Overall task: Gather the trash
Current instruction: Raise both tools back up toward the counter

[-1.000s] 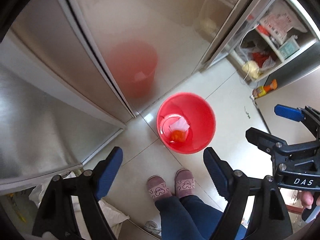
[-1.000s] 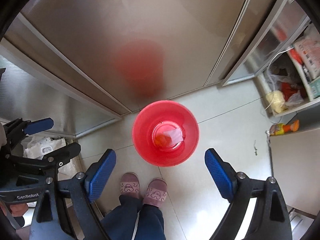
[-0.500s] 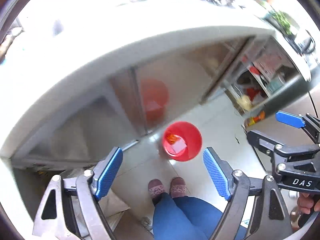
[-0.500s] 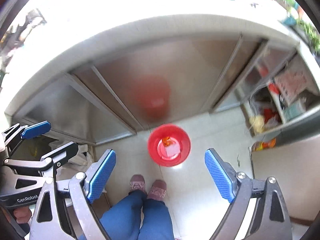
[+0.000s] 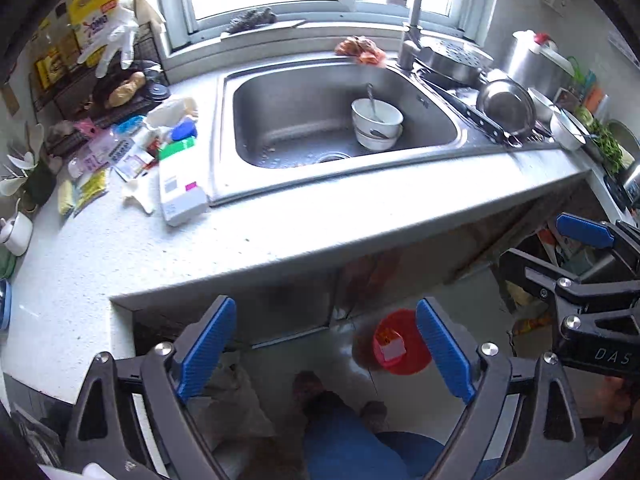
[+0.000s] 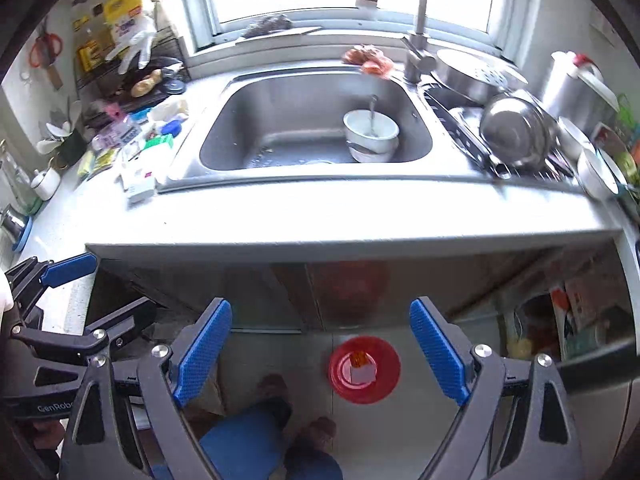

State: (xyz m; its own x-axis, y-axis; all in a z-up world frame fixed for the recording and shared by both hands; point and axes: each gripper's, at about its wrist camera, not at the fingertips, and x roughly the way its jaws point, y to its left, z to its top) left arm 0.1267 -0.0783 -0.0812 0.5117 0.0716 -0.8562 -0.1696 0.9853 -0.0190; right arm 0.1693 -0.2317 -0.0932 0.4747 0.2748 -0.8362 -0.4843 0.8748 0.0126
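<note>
One red bucket (image 5: 402,342) sits down on the tiled floor (image 6: 384,432), just in front of the cabinet doors under the counter, and inside it I count two pieces of trash: one white scrap (image 6: 362,374) and one orange scrap (image 6: 359,357), lying touching each other on the bottom. A blurred red reflection of the bucket shows on the cabinet door (image 6: 352,280) behind it.

The left gripper (image 5: 326,354) hangs well above the floor with its two blue pads (image 5: 206,346) spreading wider right now, nothing between them. The right gripper (image 6: 320,354) has its two pads (image 6: 204,352) held wide apart, nothing between them either. Each shows up at the edge of the other's view.

Below, two slippered feet (image 6: 294,404) and blue trouser legs (image 5: 348,448) of the person stand beside the bucket.

Up on the counter (image 5: 280,232): one steel sink (image 5: 328,128) holding two stacked white bowls (image 5: 376,124), with one spoon (image 6: 372,114) standing in the top bowl. One tap (image 6: 418,32) rises behind it, and one orange cloth (image 5: 362,50) lies bunched on the back rim. To the right, one steel pan (image 5: 506,106) leans in a drying rack. To the left of the sink is a clutter of packets too jumbled to count, with one white box (image 5: 180,196) nearest the sink's rim and one white glove (image 5: 116,40) hanging from the rack behind.
</note>
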